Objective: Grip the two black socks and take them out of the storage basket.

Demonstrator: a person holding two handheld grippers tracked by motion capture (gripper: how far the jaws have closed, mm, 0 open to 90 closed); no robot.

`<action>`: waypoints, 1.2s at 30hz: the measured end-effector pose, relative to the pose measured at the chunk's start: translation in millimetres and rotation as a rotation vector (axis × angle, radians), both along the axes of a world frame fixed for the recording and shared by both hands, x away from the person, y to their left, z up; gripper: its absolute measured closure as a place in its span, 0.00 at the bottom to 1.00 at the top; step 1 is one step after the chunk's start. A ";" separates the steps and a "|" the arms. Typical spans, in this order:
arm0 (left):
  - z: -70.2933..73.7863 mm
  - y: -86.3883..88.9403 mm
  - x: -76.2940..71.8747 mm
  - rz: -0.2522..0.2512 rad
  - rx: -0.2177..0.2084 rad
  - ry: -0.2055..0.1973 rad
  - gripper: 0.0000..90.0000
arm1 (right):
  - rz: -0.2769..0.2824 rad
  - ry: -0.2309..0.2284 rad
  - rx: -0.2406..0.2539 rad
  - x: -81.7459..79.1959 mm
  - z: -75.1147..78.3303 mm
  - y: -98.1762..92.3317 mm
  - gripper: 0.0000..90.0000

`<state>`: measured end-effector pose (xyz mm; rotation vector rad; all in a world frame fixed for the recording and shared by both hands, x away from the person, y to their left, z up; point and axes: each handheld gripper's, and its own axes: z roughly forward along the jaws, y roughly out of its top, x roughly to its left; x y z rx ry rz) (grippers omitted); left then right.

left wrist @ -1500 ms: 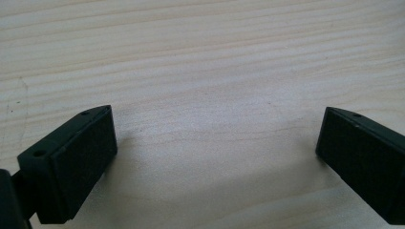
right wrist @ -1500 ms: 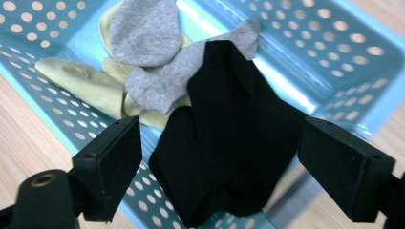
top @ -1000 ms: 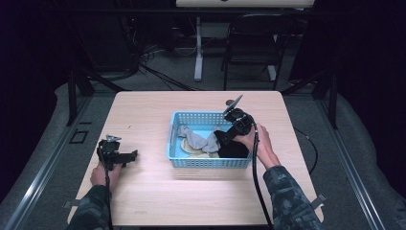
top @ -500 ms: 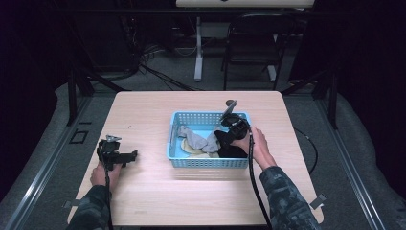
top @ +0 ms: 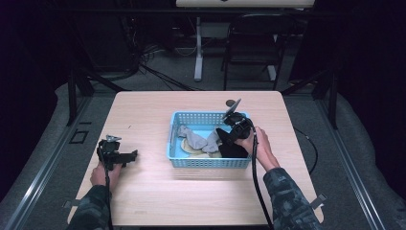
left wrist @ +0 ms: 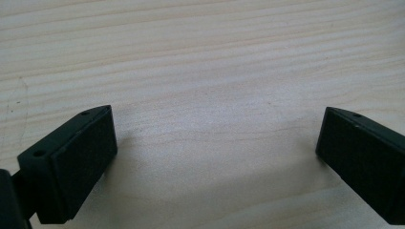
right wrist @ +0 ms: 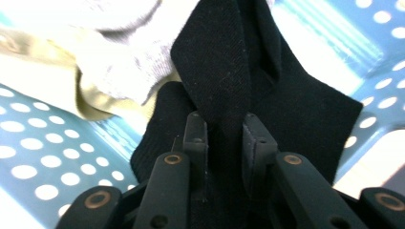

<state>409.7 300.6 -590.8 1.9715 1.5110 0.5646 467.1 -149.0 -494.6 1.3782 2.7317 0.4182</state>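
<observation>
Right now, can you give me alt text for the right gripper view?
The right gripper pinches a fold of a black sock between its jaws, which have just been closing. The sock lies in a blue perforated basket beside a grey sock and a beige one.

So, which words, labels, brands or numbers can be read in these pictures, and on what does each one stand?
There are none to read.
The blue basket, the black sock between the right tongs, the grey sock and the wooden table bear no print.
The left tongs show plain black pads.
</observation>
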 end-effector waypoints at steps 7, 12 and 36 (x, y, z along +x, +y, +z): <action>0.0 0.0 0.0 0.000 0.000 0.000 0.00 | 0.005 -0.023 0.046 -2.8 19.0 -7.1 0.88; 0.0 0.0 0.0 0.000 0.000 0.000 0.00 | -0.004 -0.040 0.074 -4.5 32.6 -10.8 0.90; 0.0 0.0 0.0 0.000 0.000 0.000 0.00 | -0.032 -0.120 0.163 -4.6 87.9 -26.3 0.90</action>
